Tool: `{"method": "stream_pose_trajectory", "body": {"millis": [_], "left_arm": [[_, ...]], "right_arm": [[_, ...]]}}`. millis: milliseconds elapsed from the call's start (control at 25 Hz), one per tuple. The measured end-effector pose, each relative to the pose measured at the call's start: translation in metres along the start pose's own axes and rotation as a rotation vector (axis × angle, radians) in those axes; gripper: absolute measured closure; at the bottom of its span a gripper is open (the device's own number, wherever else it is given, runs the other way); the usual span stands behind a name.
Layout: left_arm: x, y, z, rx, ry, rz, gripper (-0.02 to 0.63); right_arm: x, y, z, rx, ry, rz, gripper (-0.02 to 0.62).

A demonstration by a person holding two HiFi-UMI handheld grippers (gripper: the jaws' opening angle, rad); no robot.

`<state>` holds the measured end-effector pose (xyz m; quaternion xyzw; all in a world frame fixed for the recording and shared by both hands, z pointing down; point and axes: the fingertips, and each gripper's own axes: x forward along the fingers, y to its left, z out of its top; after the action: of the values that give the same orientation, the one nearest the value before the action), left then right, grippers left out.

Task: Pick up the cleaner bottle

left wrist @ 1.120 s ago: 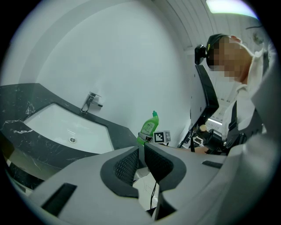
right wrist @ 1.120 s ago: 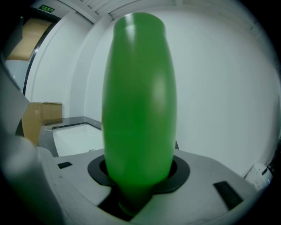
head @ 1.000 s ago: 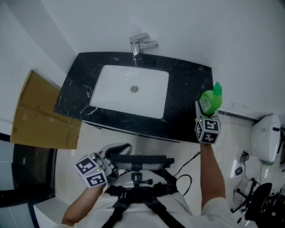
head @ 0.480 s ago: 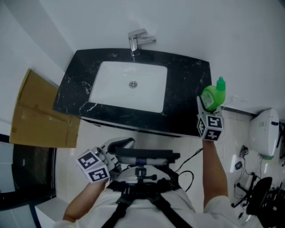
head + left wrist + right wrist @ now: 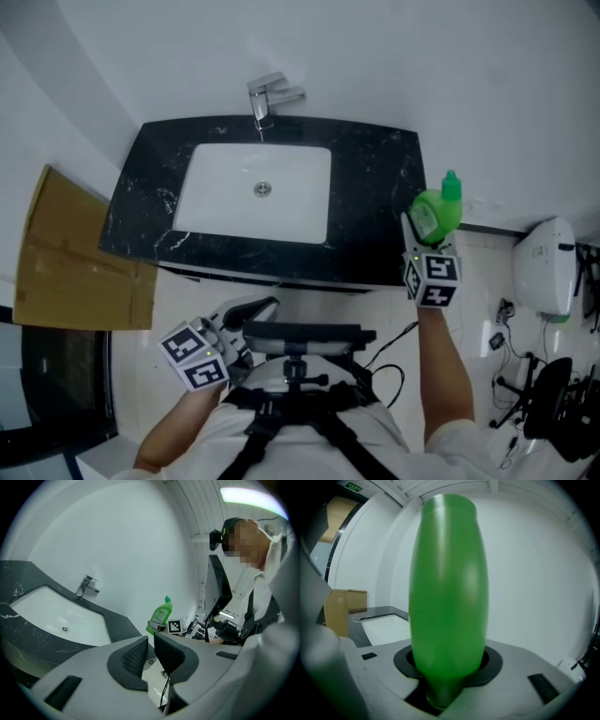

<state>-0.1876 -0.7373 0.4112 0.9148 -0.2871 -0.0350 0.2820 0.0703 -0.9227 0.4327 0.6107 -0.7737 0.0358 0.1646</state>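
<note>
Right gripper view shows the right tongs (image 5: pixel 449 670) clamped round the cleaner bottle (image 5: pixel 449 588) — left tongs (image 5: pixel 151 654) nearly together, empty.

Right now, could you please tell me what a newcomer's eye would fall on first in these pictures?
The bright green bottle stands out most, gripped in the right claw by the right end of the black counter. Next comes the white sink set into that counter, with a tap behind it. The left claw is shut and empty, low by the person's body.
</note>
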Motion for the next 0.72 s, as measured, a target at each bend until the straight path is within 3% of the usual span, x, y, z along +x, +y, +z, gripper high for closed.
{"method": "stream_pose_trajectory", "body": {"millis": [720], "left_arm": [[0.009,-0.011,-0.002,0.014,0.011,-0.077,0.572]], "right_arm": [[-0.045,0.005,0.005,0.004,0.0,-0.024,0.422]]}}
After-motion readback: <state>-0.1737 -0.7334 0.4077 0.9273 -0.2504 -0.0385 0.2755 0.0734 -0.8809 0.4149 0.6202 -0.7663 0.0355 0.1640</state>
